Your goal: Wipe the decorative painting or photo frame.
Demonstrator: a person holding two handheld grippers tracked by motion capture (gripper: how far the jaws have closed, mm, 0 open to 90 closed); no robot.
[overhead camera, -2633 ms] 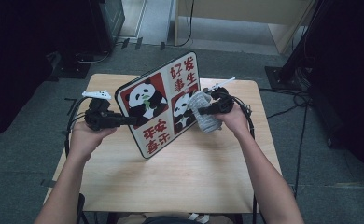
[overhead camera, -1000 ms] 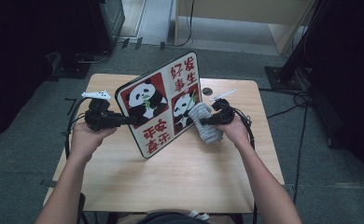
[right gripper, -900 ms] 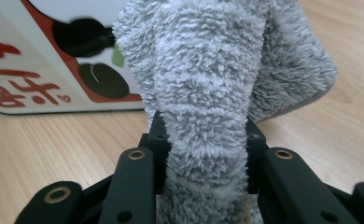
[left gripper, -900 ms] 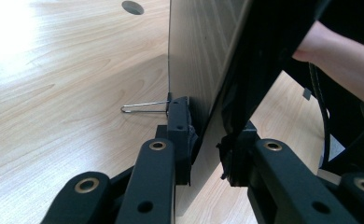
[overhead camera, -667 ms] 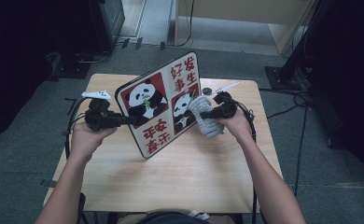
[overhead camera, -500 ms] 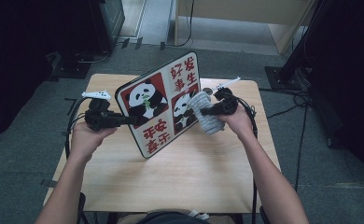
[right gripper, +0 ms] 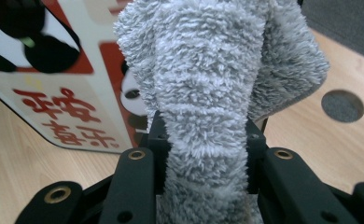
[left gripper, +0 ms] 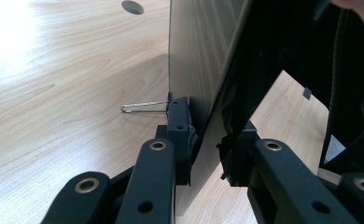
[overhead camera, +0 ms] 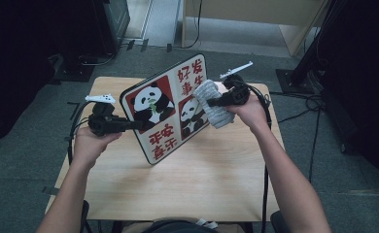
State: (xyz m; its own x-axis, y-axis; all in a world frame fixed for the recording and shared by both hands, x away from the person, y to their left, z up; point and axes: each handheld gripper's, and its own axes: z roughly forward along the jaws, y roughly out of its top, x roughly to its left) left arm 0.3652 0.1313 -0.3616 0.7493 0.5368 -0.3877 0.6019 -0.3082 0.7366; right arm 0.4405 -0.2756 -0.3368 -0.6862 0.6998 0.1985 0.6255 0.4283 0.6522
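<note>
The step in hand reads as wiping the printed face of the panda board (overhead camera: 170, 109) with the grey cloth (overhead camera: 212, 104); the board stands tilted on its lower corner on the bench (overhead camera: 202, 170), its picture side turned toward the person. The left gripper (overhead camera: 129, 124) pinches the board's left edge, one jaw on the plain back and one on the front, as the left gripper view shows (left gripper: 203, 154); a thin wire stand (left gripper: 145, 107) juts from the back beside that jaw. The right gripper (overhead camera: 215, 103) is pressed together on the bunched cloth (right gripper: 208, 116), which bulges well beyond the jaws and lies against the board's right half, by the lower panda picture.

To do this well, I judge the left grip should hold firm so the board does not swing under the wiping pressure; the right hand (overhead camera: 248, 109) should lead with the cloth's soft bulk, keeping the hard jaw tips off the print; strokes should overlap and run toward the edges; pushing hard near the top risks tipping the board backward.
</note>
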